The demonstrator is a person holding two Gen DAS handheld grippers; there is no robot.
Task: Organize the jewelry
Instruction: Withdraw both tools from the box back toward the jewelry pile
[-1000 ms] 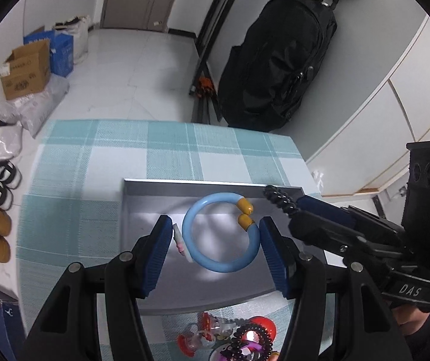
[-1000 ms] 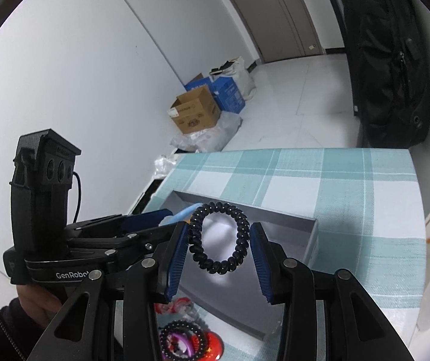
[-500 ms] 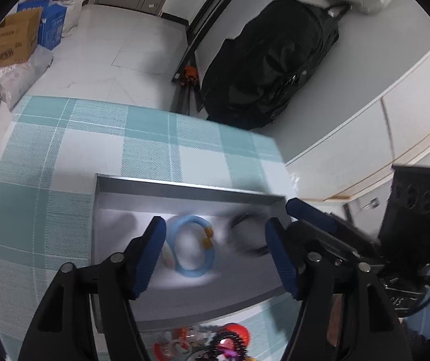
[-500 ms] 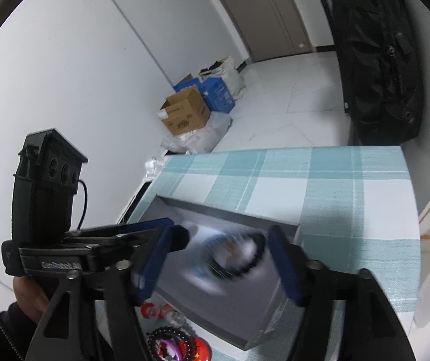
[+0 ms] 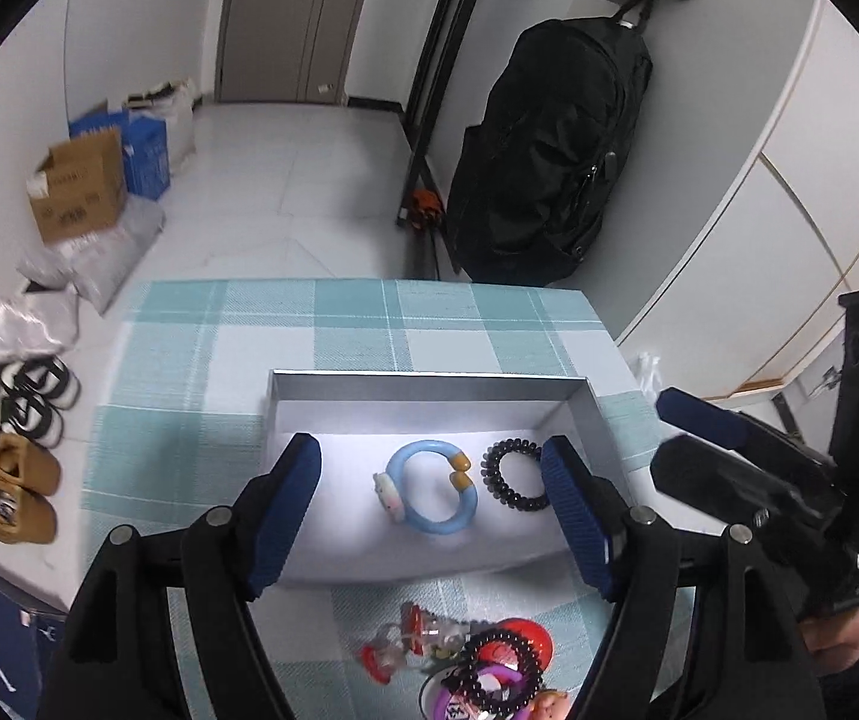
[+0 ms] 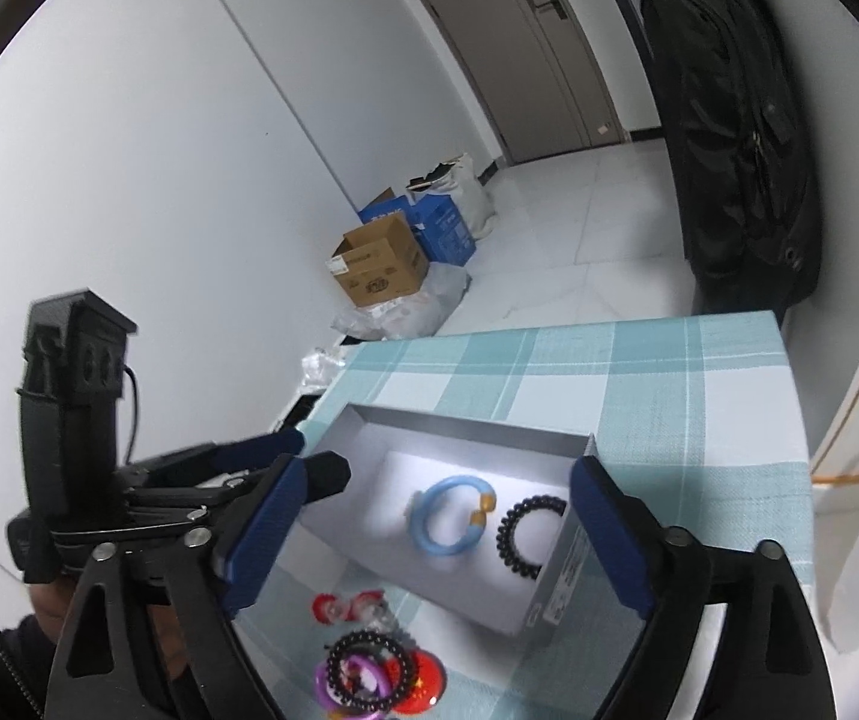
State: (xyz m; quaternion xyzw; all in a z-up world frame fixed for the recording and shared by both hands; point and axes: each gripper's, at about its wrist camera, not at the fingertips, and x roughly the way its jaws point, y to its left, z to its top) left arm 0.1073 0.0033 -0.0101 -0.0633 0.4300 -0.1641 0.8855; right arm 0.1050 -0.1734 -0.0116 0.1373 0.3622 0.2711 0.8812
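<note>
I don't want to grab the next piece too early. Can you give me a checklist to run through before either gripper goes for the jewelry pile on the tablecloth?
1. Blue bracelet lies flat inside the gray box: ok.
2. Black coil hair tie lies in the box beside the bracelet, apart from it: ok.
3. Left gripper carries nothing; jaws opening, pads clear of both pieces: ok.
4. Right gripper carries nothing; jaws opening wide: ok.
5. Remaining pile in reach on the tablecloth, in front of the box: ok.
6. Pieces in the pile lie separately enough to lift one alone: cannot tell; they overlap.
</note>
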